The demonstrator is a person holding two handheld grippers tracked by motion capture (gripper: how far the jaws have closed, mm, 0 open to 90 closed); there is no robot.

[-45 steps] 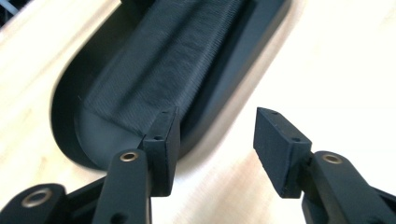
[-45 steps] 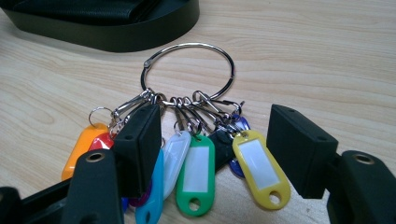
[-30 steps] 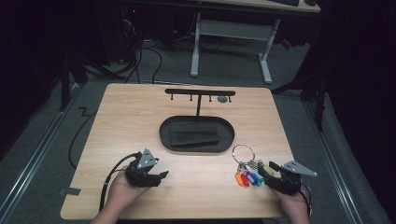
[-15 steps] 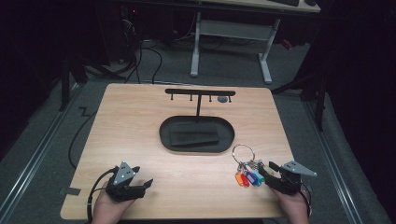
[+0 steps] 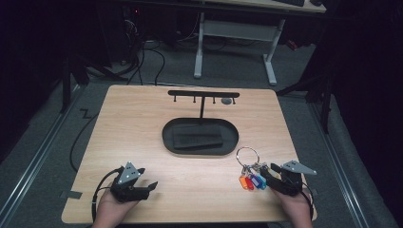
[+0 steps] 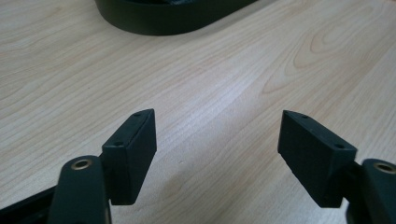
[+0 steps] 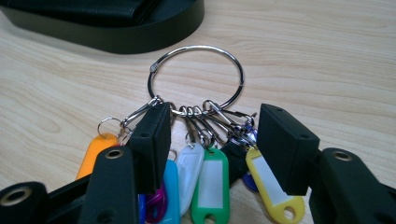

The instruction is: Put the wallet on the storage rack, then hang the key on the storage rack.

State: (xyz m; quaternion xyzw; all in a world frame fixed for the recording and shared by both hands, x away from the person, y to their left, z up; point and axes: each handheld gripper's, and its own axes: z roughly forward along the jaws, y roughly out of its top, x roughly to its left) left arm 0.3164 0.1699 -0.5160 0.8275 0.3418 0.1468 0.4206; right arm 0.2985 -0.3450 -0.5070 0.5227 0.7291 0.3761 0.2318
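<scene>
Left gripper (image 5: 151,185) has slid toward the table's (image 5: 142,123) near left edge since the earlier frame, jaws just opening, now wide apart over bare wood. Right gripper (image 7: 210,135) sits low, jaws apart, straddling the key tags (image 7: 210,177) without pressing them; key ring (image 7: 196,77) lies flat just beyond its tips, black tray (image 7: 140,32) farther ahead.

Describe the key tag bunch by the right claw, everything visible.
The key tag bunch lies flat on the wooden table, just in front of the black oval tray. One large silver metal ring carries small clips with plastic tags: orange, white, green, yellow, blue, purple. The right claw straddles the tags, jaws apart, not clamping.
</scene>
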